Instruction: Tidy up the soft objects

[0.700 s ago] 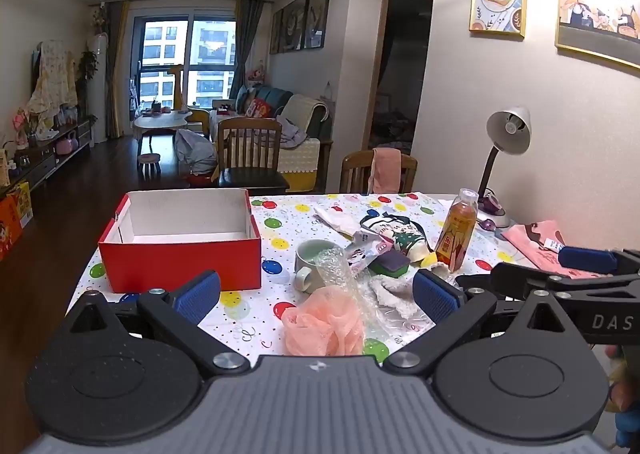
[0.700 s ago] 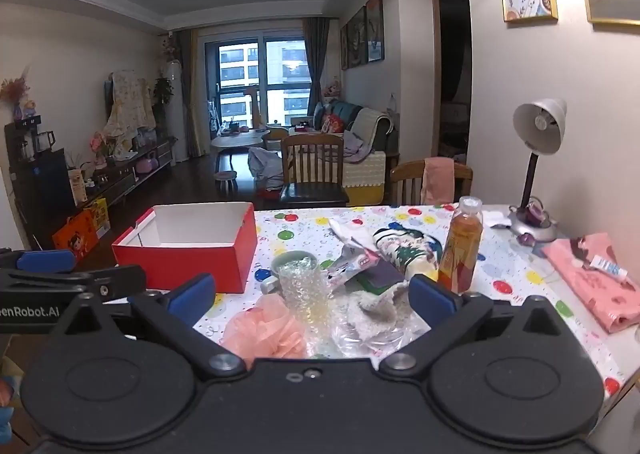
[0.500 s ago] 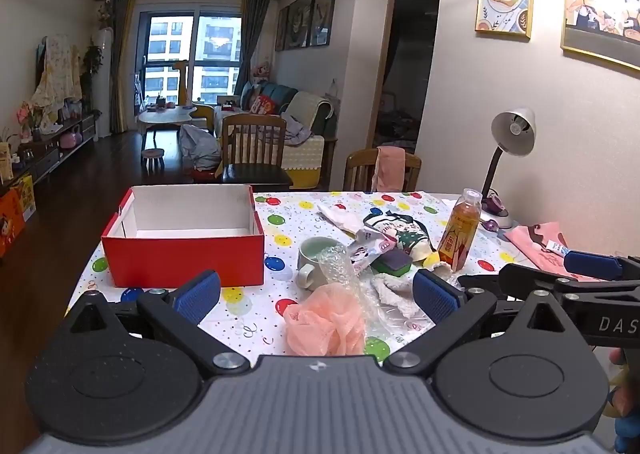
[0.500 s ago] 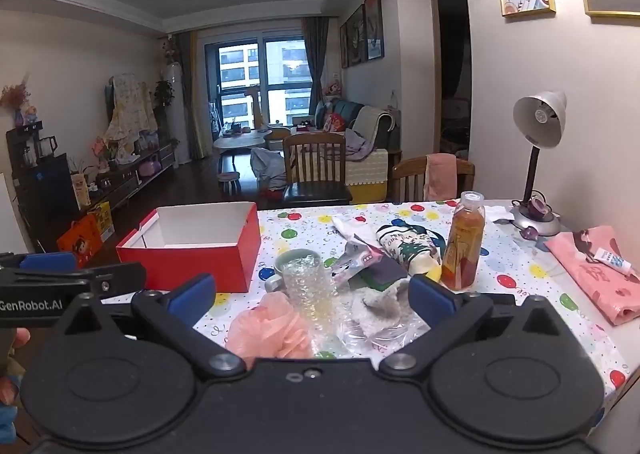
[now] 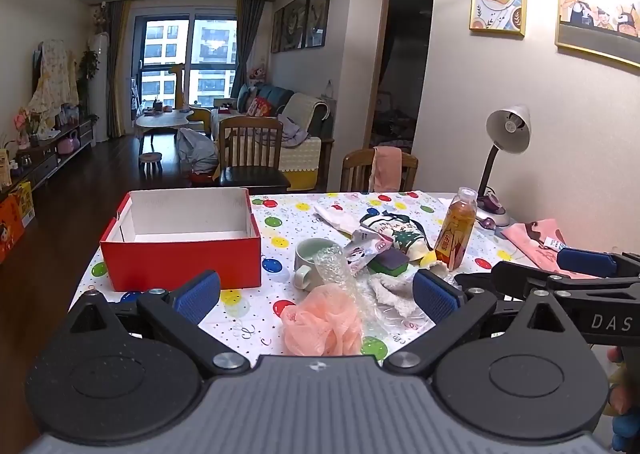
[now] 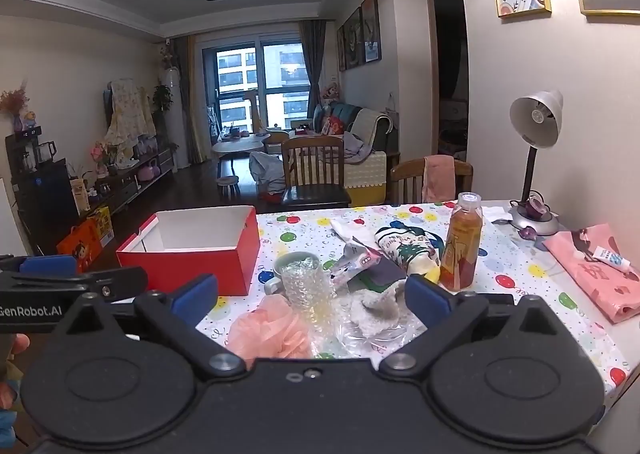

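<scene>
A pink mesh bath pouf (image 5: pixel 322 324) (image 6: pixel 267 328) lies at the near table edge. Beside it are crumpled bubble wrap (image 5: pixel 336 266) (image 6: pixel 306 284), a white fluffy cloth (image 5: pixel 390 288) (image 6: pixel 376 312) and a printed soft pouch (image 5: pixel 394 232) (image 6: pixel 404 246). An open red box (image 5: pixel 180 254) (image 6: pixel 192 266) with a white inside stands at the left. My left gripper (image 5: pixel 316 294) is open and held before the pouf, nothing between its fingers. My right gripper (image 6: pixel 310 296) is open too, short of the pile. Each gripper shows at the other view's edge.
An orange drink bottle (image 5: pixel 456 232) (image 6: pixel 464 244), a pale mug (image 5: pixel 312 260), a green-and-purple sponge (image 5: pixel 390 262) and a snack packet (image 5: pixel 366 248) share the spotted tablecloth (image 5: pixel 276 242). A desk lamp (image 6: pixel 534 157) and pink folded cloth (image 6: pixel 600 270) sit right. Chairs (image 5: pixel 250 157) stand beyond.
Both views have shifted slightly, so both grippers have moved a little before the table. Both stay open. Nothing on the table has moved.
</scene>
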